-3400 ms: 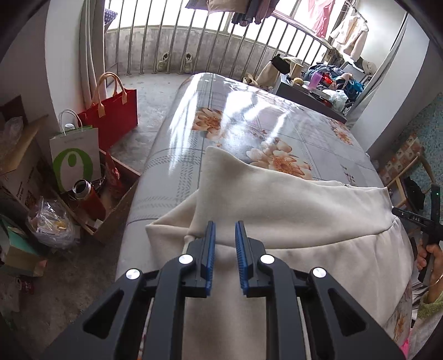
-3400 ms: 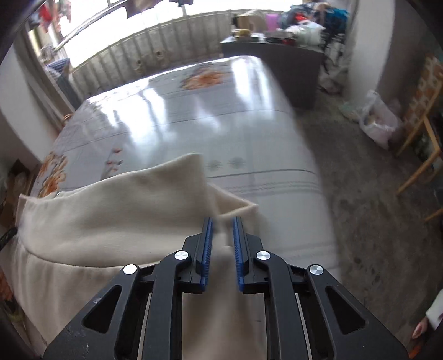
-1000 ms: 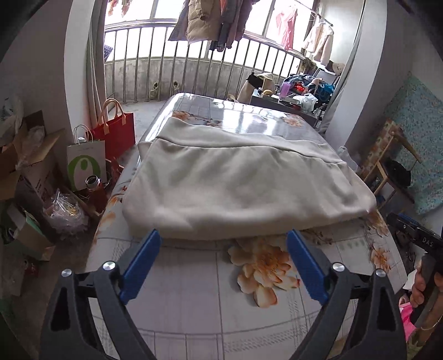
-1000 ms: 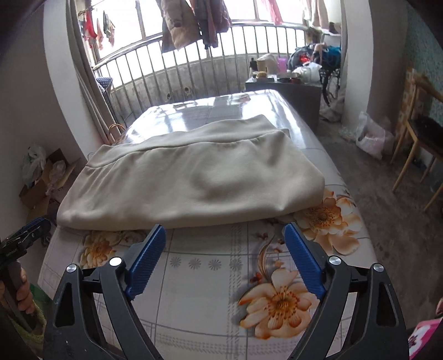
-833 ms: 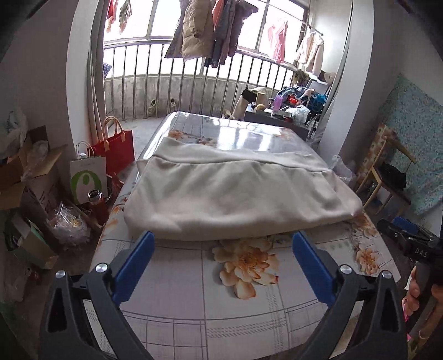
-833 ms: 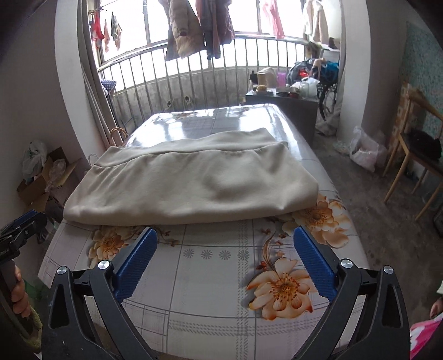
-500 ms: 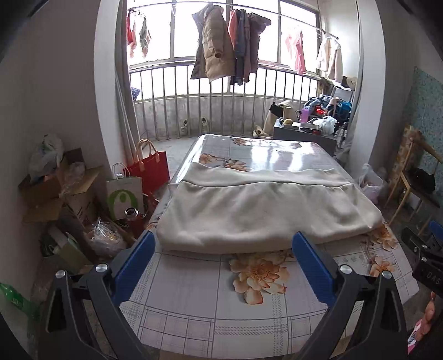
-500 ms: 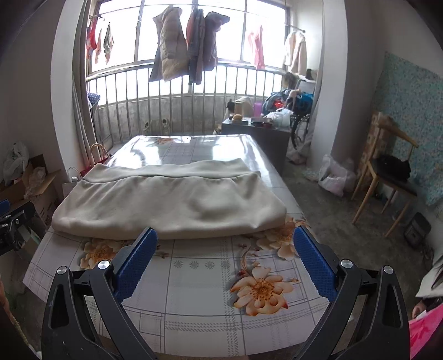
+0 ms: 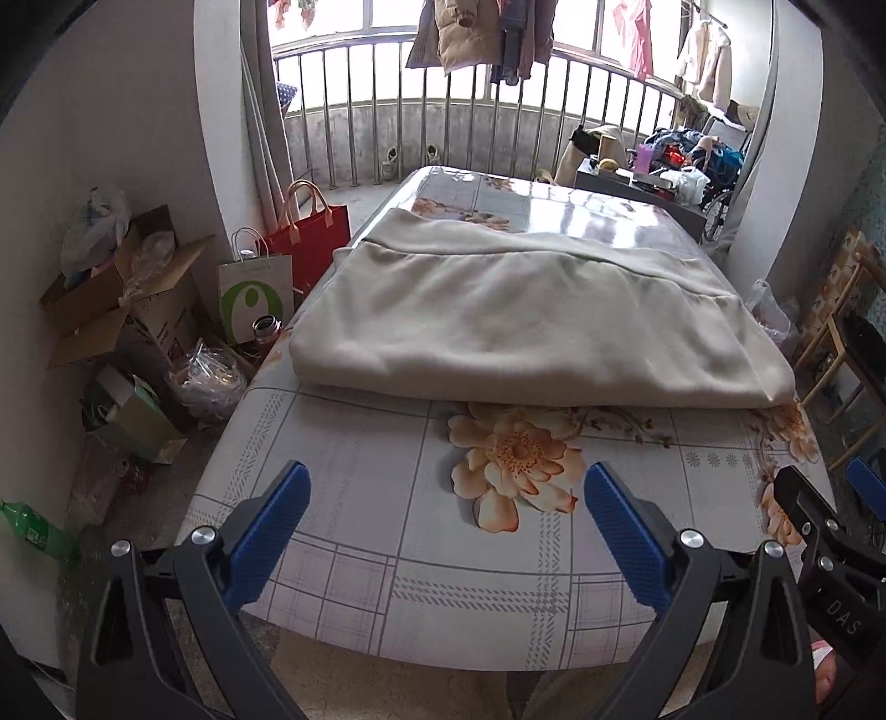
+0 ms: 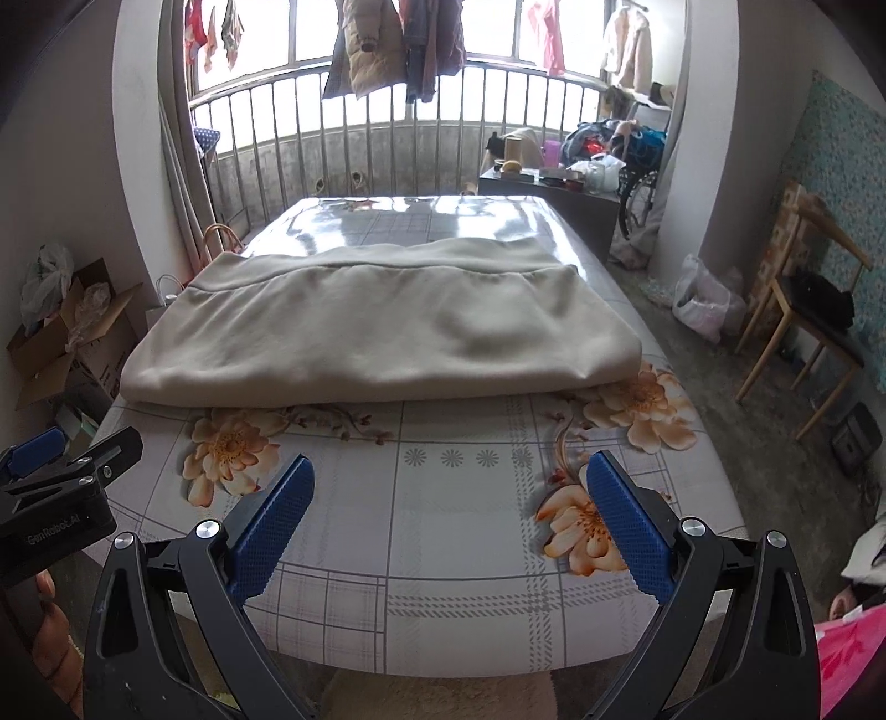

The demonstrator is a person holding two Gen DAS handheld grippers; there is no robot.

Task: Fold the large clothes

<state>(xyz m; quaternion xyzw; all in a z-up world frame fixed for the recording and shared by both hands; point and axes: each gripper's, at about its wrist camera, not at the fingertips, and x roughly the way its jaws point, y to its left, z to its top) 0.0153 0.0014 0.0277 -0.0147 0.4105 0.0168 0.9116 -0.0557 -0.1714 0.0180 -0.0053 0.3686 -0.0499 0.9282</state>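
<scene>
The table (image 9: 354,554), covered in a glossy cloth printed with orange flowers and grey checks, filled most of both views and ran back toward a railing (image 10: 387,160) of metal bars under a bright window. Across the middle of the table lay the garment (image 9: 526,315), a large cream piece folded into a broad flat rectangle, its folded edge facing the cameras and a seamed band along its far side. It spanned nearly the full width of the table and left the near strip of cloth bare. Coats and shirts (image 10: 387,50) hung from a line above the railing.

To the left of the table, on the floor, stood open cardboard boxes (image 9: 133,310), a red bag (image 9: 310,243) with tan handles and, just beside it, a white paper bag (image 9: 255,299) with a green mark. To the right stood a wooden chair (image 10: 814,327) with a dark seat, and a pale plastic bag (image 10: 703,304) sat on the floor near it. A dark cabinet (image 10: 570,205) beyond the table's far right corner held a clutter of small things.

The left gripper (image 9: 446,531) hung over the near edge of the table, well apart from the garment, its blue-padded jaws spread wide and holding nothing. The right gripper (image 10: 451,509) hung likewise over the near edge, jaws spread wide and empty. Each one showed at the edge of the other's view.
</scene>
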